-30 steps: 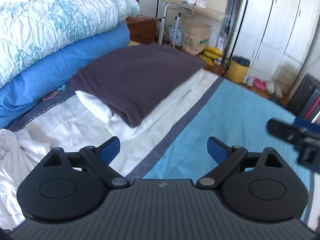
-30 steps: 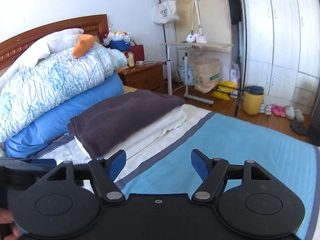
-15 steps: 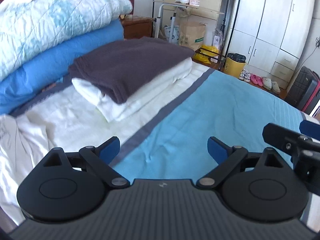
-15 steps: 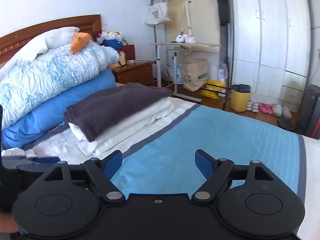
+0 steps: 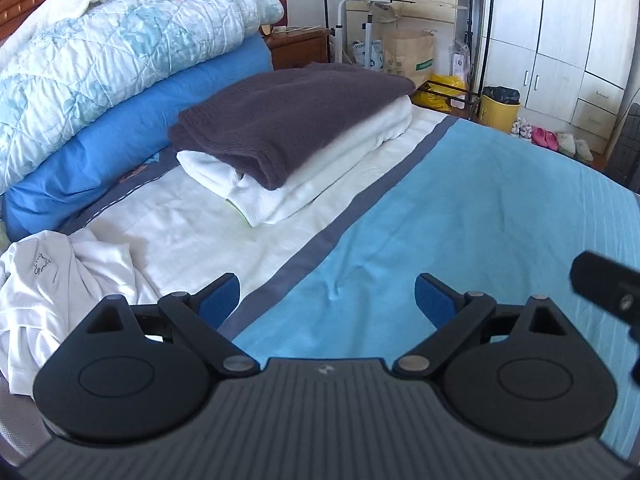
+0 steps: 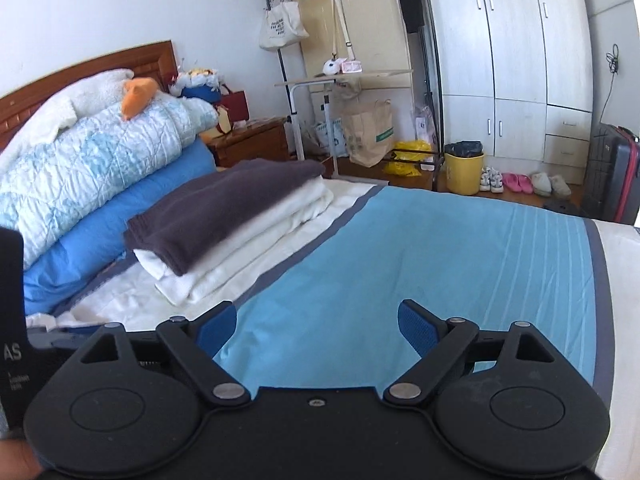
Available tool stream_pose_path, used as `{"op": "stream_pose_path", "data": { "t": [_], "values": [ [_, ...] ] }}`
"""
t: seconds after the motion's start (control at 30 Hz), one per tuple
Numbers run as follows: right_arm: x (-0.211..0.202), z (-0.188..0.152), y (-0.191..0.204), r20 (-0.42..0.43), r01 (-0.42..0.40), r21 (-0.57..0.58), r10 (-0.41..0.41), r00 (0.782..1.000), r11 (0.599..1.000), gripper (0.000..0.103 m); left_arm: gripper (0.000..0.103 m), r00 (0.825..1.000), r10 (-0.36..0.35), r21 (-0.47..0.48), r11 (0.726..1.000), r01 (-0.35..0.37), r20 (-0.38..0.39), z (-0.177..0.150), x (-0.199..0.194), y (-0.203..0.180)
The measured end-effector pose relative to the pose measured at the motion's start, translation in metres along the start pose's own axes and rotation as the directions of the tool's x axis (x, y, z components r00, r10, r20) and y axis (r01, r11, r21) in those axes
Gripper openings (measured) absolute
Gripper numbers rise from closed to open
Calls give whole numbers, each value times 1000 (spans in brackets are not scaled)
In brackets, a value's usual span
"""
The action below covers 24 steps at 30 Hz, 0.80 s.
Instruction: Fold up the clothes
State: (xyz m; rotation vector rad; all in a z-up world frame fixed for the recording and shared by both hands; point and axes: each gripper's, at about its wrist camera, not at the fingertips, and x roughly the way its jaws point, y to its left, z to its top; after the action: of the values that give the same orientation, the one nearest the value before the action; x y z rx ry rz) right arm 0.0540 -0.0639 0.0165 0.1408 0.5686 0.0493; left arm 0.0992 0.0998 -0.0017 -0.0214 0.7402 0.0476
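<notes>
A folded dark grey sweater [image 5: 288, 128] lies on top of a folded white garment [image 5: 332, 176] on the bed; the same stack shows in the right wrist view, grey sweater [image 6: 224, 208] over white garment [image 6: 256, 256]. A crumpled white garment [image 5: 60, 288] lies unfolded at the left, beside my left gripper [image 5: 327, 300]. That gripper is open and holds nothing, hovering over the blue sheet. My right gripper [image 6: 316, 328] is open and holds nothing too, also above the sheet. Part of the right gripper [image 5: 608, 284] shows at the right edge of the left wrist view.
The bed has a light blue sheet [image 5: 480, 216] with a white band [image 5: 224, 236]. Rolled quilts [image 5: 100, 80] are piled at the headboard. Beyond the bed stand a yellow bin [image 6: 464, 172], a paper bag [image 6: 368, 132], a wardrobe [image 6: 520, 60] and a suitcase [image 6: 612, 176].
Both grippers have drawn back from the folded stack, which now looks smaller and farther. The crumpled white garment has come further into the left wrist view. Both stay open.
</notes>
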Motion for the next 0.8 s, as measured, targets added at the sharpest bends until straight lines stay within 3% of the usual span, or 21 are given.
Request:
{"op": "stream_pose_path", "data": {
  "t": [0.4,0.8],
  "values": [
    [0,-3,0,-34,-7,55,9,999,998,92,101,997,-64,-18,998,65,39,-2,2,-3],
    [1,-11,-3,-47,5,43,-3,999,999,92,103,999,-24,-8,1000,24,27,-3,6,-10]
  ]
}}
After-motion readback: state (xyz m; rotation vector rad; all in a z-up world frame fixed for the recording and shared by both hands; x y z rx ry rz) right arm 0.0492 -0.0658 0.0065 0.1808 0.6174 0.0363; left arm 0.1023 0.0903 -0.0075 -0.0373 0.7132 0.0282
